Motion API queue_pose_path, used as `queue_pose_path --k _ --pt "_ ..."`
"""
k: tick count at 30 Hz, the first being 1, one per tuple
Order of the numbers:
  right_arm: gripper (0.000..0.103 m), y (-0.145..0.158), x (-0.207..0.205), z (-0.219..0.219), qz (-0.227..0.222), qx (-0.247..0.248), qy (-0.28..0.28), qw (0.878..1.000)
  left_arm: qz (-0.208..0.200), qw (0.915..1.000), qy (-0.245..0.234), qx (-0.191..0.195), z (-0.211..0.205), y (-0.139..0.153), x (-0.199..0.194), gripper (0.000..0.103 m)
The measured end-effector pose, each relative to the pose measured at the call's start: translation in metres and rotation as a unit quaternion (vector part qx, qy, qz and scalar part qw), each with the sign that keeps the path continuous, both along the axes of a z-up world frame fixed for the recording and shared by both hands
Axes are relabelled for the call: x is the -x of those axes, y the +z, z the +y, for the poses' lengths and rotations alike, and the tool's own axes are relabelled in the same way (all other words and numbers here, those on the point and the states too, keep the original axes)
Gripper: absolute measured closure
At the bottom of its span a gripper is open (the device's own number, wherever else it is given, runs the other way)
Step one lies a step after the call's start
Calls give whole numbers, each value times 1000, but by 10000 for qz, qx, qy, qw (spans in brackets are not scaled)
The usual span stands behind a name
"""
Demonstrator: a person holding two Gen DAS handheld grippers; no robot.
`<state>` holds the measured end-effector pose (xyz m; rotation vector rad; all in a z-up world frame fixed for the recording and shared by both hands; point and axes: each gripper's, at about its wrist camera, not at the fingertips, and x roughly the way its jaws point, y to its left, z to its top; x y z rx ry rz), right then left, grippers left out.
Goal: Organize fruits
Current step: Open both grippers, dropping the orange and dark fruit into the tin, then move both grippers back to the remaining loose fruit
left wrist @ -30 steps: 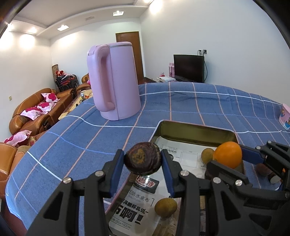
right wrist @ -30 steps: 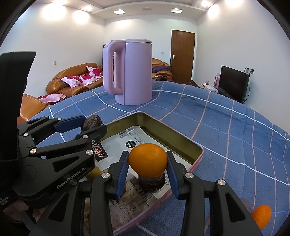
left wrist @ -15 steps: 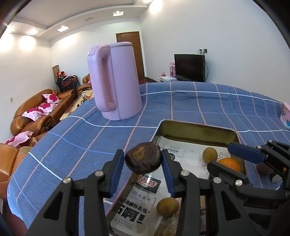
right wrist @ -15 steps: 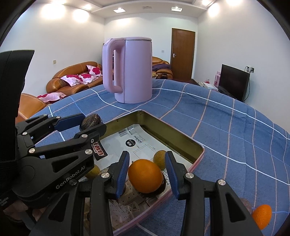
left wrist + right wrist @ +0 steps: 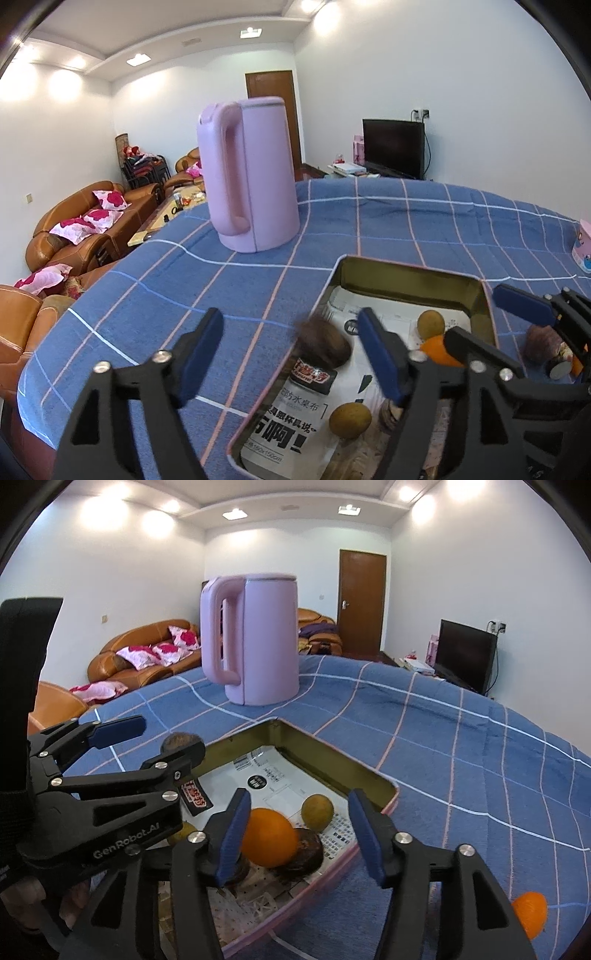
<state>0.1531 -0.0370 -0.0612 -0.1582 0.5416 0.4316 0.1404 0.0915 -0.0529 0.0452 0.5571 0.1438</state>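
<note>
Your left gripper (image 5: 291,347) and right gripper (image 5: 295,827) have just been opening, fingers now empty. The dark fruit (image 5: 325,343) and orange (image 5: 269,838) are dropped in the tin (image 5: 332,771). One orange (image 5: 530,912) is left on the desk.

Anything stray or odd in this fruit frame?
One orange lies on the blue tablecloth, outside the tray where the other fruit sits. A dark fruit is motion-blurred at the tray's edge between the open left tool fingers, apparently mid-drop.
</note>
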Motion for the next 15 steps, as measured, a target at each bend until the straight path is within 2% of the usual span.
queue_pose_path --k 1,3,5,10,15 --pt "40 1 3 -3 -61 -3 -27 10000 -67 10000 -18 -14 0 3 3 11" --pt "40 3 10 -10 -206 120 -137 9996 -212 9997 -4 -81 -2 7 9 7" --pt "40 6 18 -21 -345 264 -370 9984 -274 9995 27 -130 -3 10 11 7" --pt "40 14 36 -58 -348 86 -643 9973 -283 9996 -22 -57 -8 13 14 7" --pt "40 16 58 -88 -435 168 -886 9950 -273 9995 -144 -47 -25 16 19 7"
